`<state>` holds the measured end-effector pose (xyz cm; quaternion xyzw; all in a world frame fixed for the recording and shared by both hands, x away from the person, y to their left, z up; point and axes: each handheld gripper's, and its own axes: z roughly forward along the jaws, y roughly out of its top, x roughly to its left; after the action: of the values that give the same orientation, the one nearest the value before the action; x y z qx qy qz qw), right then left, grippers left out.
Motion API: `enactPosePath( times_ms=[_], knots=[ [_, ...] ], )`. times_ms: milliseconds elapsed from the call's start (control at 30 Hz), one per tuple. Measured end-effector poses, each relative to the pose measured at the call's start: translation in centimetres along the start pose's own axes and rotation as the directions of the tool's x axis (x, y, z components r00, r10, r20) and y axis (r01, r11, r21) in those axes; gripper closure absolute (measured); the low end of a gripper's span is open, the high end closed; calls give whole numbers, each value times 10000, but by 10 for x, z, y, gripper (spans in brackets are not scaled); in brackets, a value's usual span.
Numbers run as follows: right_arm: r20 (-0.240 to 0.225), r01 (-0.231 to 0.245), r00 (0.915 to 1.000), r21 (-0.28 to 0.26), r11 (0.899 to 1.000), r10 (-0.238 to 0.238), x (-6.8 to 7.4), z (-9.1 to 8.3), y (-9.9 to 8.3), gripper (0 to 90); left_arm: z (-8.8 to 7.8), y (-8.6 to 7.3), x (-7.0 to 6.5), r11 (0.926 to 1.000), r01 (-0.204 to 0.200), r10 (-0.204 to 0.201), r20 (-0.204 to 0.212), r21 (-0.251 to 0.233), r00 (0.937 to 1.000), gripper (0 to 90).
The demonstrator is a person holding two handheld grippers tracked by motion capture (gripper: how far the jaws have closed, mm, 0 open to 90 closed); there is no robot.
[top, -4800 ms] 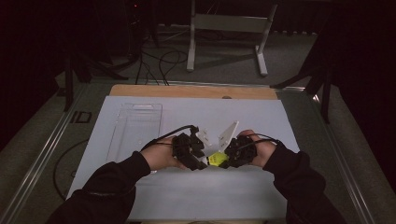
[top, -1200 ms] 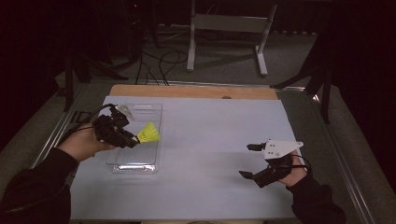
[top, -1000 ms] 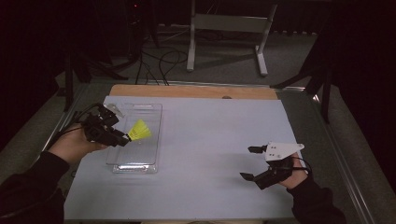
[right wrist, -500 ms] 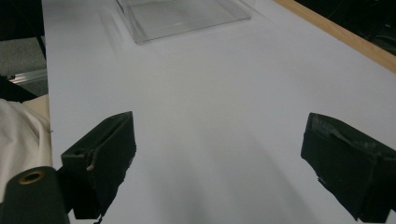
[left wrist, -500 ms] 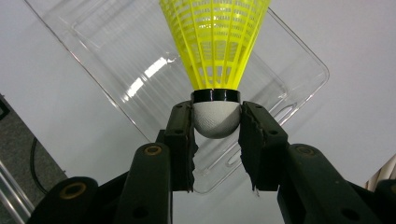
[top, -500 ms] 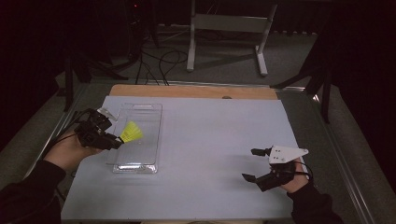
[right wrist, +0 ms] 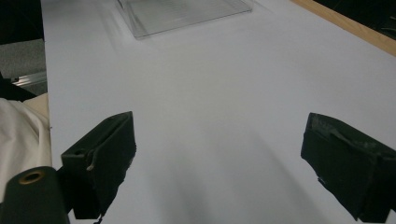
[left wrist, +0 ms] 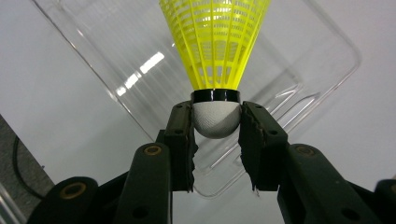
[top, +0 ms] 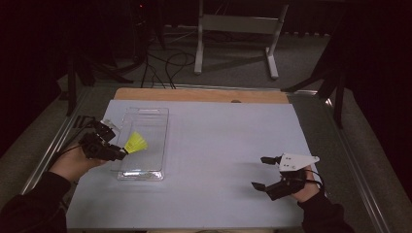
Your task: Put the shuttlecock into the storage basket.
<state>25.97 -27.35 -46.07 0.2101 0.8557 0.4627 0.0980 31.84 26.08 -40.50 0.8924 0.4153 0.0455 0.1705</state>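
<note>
High view: left tongs [top: 122, 152] hold yellow shuttlecock [top: 136, 143] over clear tray [top: 150, 116].

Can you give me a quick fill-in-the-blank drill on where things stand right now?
1. The left gripper holds the yellow shuttlecock by its ____ cork.
2. The shuttlecock hangs over the clear plastic ____.
3. The right gripper has its fingers ____ with nothing between them.
4. The right gripper hovers above the ____ table sheet.

Missing words: white; tray; open; white
</note>
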Motion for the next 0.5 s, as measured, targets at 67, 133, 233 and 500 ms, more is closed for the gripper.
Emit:
enactPosePath(
  times_ms=[67,133,233,500],
  knots=[
    [-35,-19,10000,-18,10000,19,0,1,0,102,3,-2,0,10000,62,-62,-8,9,10000,667],
    [-37,4,10000,-10,10000,-4,0,1,0,102,6,-3,2,9999,108,-108,16,46,9999,667],
    [-67,-70,10000,10,10000,70,0,2,-1,102,10,-5,4,9997,166,-166,-32,154,9999,666],
    [-76,-65,10000,-31,10000,64,-1,2,-1,102,21,-10,6,9989,293,-293,-19,368,9996,666]
  ],
)
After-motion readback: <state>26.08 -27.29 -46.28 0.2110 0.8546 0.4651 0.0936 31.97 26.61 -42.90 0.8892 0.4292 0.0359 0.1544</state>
